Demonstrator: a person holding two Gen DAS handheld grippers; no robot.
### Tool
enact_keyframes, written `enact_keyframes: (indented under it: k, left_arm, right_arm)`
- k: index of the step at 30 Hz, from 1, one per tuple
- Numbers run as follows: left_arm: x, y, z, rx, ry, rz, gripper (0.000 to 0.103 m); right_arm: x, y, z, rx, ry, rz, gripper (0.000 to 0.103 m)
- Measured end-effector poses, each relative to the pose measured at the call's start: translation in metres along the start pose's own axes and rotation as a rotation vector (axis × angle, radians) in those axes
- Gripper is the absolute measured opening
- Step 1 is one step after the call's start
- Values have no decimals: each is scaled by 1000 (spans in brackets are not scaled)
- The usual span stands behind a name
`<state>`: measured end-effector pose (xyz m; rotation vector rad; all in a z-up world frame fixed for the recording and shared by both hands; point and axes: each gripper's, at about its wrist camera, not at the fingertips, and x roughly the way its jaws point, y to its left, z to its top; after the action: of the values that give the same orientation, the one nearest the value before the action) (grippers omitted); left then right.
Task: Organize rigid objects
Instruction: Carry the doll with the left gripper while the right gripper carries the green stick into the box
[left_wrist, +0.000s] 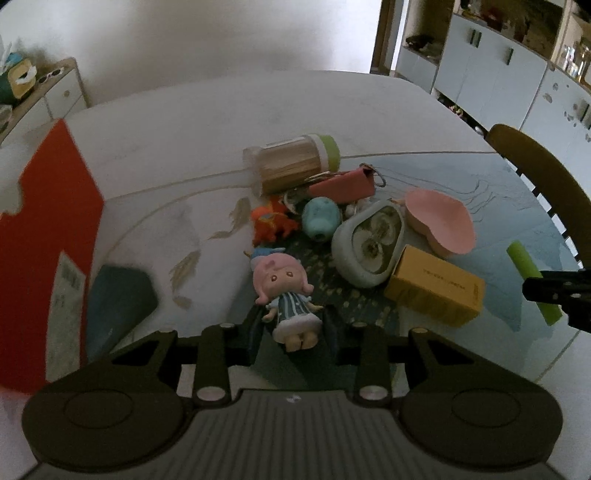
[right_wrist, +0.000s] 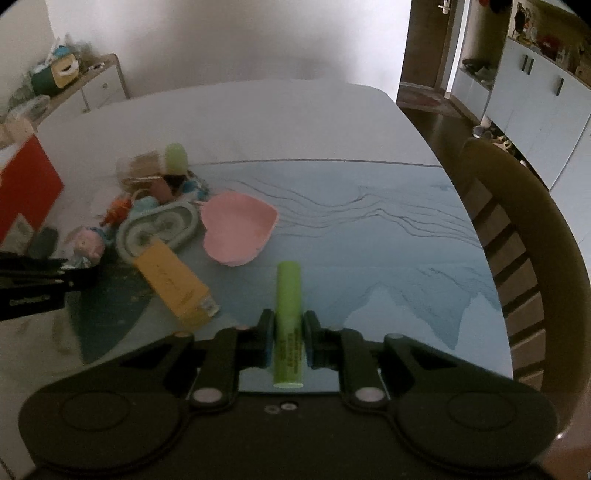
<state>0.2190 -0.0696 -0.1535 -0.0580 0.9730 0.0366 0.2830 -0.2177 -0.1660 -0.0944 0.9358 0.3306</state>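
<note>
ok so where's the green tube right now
The green tube is clamped in the right gripper, pointing away over the blue mat, right of the yellow box.

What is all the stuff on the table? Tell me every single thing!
doll: 1, pink hair, striped dress, held in left jaws
green tube: 1, held in right jaws
yellow box: 1, right of doll
oval case: 1, pale grey-green, mid pile
heart dish: 1, pink, right of case
toothpick jar: 1, clear, green lid, lying at back
pink pouch: 1, by jar
teal toy: 1, round, mid pile
orange toy: 1, left of teal toy
red box: 1, far left
chair: 1, brown, right of table
left gripper: 1, black, shut
right gripper: 1, black, shut
</note>
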Motion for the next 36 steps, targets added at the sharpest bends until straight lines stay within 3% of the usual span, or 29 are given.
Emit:
enact_keyframes:
  k: [9, 22, 36]
  left_arm:
    - [-34, 20, -9, -33, -14, -20, 34]
    - [-107, 50, -3, -13, -116, -77, 34]
    - [-150, 119, 14, -34, -192, -54, 34]
  right_arm:
    - [-40, 23, 0, 14, -25, 90, 16]
    - [-85, 86, 25, -4, -85, 189, 16]
    - [-96, 166, 52, -46, -127, 226, 16]
